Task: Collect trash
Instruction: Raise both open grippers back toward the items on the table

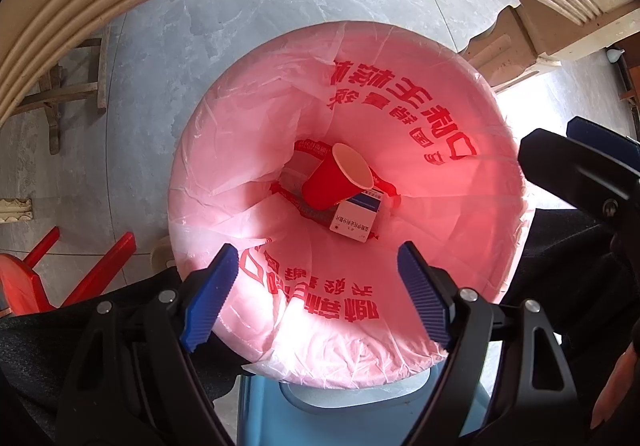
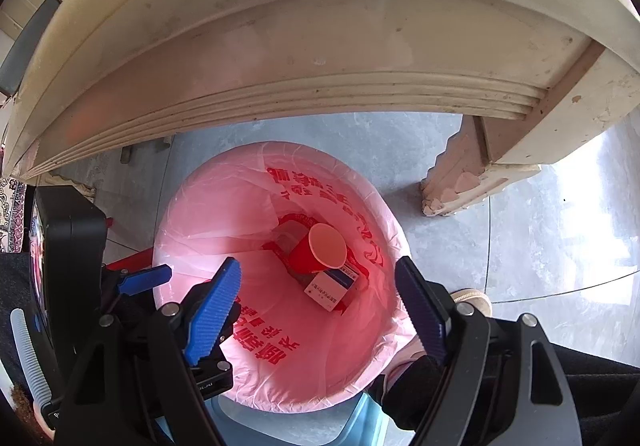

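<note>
Bin liner: thin pink plastic, glossy, crinkled. Cup: red, matt paper. Small box: smooth printed card. Floor: polished grey stone tile. Table edge: cream-painted wood, scuffed.

Red Chinese print on pink bag, upside-down, unreadable; box text illegible.
</note>
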Tool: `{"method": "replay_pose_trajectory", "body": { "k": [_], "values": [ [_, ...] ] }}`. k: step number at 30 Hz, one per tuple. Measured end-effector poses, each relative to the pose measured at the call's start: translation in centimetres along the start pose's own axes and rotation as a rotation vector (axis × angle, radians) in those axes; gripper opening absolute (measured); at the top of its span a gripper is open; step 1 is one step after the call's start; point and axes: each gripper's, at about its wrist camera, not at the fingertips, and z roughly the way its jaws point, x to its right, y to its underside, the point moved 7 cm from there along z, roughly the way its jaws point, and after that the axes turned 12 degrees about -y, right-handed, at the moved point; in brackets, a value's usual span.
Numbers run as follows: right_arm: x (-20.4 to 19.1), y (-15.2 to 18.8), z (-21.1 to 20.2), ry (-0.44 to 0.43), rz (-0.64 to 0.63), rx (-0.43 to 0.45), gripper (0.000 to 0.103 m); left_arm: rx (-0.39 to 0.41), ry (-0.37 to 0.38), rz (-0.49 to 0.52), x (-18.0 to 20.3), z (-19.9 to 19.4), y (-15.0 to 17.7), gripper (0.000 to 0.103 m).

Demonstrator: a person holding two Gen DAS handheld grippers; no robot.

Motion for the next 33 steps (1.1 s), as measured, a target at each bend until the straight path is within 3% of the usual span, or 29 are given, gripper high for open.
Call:
{"method": "replay_pose_trajectory", "body": {
  "k": [8,10,16,21,24,26,33],
  "values": [
    [-0.5,-0.2,-2.7,-0.022,0.011,0.05,0.078,0.055,-0.02,0.044,0.3,-2.7,0.5,0.08],
    [-0.8,-0.1,-4.2,-0.024,0.004,0.074,0.084,0.085,-0.039,0.074,0.1,-4.3,1.0,0.08],
    [-2.9,-0.5,-10.3,-0.018,-0.075,0.17,0.087,0.135,-0.063,0.162,-1.9,-10.8,3.6,0.08],
    [-6.9,-2.4,-16.7,-0.021,-0.25,0.25,0.09,0.154,-0.044,0.138,-6.3,-18.4,4.4,0.08],
    [-10.3,-4.0,-20.3,-0.003,-0.393,0.291,0.096,0.179,-0.111,0.1,-10.1,-23.4,3.3,0.081],
    [-12.6,-5.0,-22.7,0.005,-0.485,0.316,0.096,0.2,-0.156,0.082,-12.8,-27.1,1.6,0.088],
    [-19.6,-8.8,-28.2,-0.024,-0.687,0.307,0.096,0.14,-0.097,-0.009,-19.5,-33.9,-5.4,0.089]
  ]
}}
